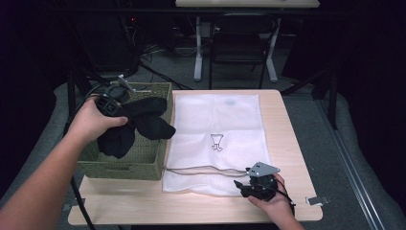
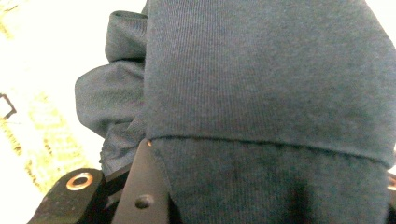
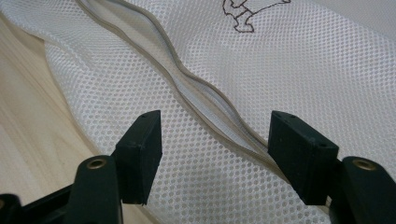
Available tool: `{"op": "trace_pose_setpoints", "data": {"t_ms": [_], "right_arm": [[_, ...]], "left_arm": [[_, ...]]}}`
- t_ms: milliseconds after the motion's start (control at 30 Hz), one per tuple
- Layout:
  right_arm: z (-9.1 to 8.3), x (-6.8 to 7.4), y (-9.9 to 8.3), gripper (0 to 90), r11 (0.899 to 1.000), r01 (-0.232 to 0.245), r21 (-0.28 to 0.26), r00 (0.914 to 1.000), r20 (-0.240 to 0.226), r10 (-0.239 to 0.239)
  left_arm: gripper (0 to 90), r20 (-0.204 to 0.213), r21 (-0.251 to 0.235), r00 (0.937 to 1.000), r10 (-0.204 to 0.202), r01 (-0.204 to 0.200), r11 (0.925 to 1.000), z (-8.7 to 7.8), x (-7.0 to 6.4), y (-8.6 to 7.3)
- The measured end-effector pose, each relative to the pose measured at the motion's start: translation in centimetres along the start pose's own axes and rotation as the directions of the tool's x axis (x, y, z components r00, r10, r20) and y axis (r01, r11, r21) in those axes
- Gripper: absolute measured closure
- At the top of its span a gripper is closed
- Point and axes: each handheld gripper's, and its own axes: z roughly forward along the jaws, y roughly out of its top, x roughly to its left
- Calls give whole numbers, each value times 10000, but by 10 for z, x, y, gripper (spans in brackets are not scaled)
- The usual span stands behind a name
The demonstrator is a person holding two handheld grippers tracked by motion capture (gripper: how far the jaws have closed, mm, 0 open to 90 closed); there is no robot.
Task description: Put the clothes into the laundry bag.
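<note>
Above the woven green basket (image 1: 143, 158), at its right rim, the left gripper (image 1: 111, 106) holds a dark garment (image 1: 136, 125), its fingers closed on the cloth. The garment is fine-ribbed knit, near black, bunched in soft folds with a stitched hem (image 2: 261, 142) across it, and droops partly into the basket. Right of the basket, on the counter (image 1: 287, 124), the right gripper (image 1: 256, 184) hovers with fingers wide over the zipper (image 3: 210, 105) of a white mesh laundry bag (image 1: 215, 120).

A dark knit garment (image 1: 136, 125) is hanging crumpled over the woven basket's (image 1: 143, 163) rim, draping toward a white mesh laundry bag (image 1: 215, 120) that is lying flat, its zipper (image 3: 205, 100) running along the near edge.
</note>
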Motion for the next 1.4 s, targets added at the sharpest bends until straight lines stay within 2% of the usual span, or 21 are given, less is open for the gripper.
{"op": "trace_pose_setpoints", "data": {"t_ms": [167,200,233,367,467,700,833,867,1067,1167,1267,1333,1400], "right_arm": [[0,0,0,351,10000,53,-40,10000,9,-53],[0,0,0,351,10000,54,-45,10000,27,-54],[0,0,0,352,10000,60,-79,10000,27,-60],[-1,-1,0,363,9998,83,-193,10000,41,-82],[-1,-3,0,377,9995,-151,-295,9999,-79,148],[-1,-1,-1,415,9990,-162,-426,9992,-365,146],[-5,-2,2,475,9984,142,-550,9994,-306,-159],[-7,-3,3,492,9981,137,-600,9989,-434,-163],[-17,-3,13,494,9983,187,-555,9994,-273,-202],[-17,-2,18,516,9987,223,-466,9987,-444,-243],[-16,-3,23,548,9998,71,-200,9968,-800,-87],[-15,-3,24,557,9998,53,-167,9963,-852,-67],[-12,-5,31,594,9996,290,-5,9957,-875,-289]], "left_arm": [[708,92,12,9986,513,-513,9987,5,-18,7],[708,92,12,9986,513,-513,9987,5,-18,7],[708,139,22,9973,721,-721,9974,7,-25,9],[708,227,-94,9940,1068,-1067,9943,9,-39,14],[708,415,-238,9915,1231,-1222,9922,12,-48,15],[708,700,-463,9837,1657,-1627,9856,22,-67,12],[707,900,-616,9786,1852,-1801,9817,26,-74,7],[708,926,-676,9779,1874,-1816,9810,28,-76,6],[707,1076,-918,9717,2105,-2011,9753,31,-85,-3],[708,1081,-1030,9698,2187,-2078,9727,33,-88,-7],[707,1087,-1040,9676,2278,-2169,9706,33,-91,-10],[707,1041,-1095,9687,2254,-2141,9707,33,-92,-12],[708,1069,-1171,9668,2321,-2196,9685,33,-93,-15]]}}
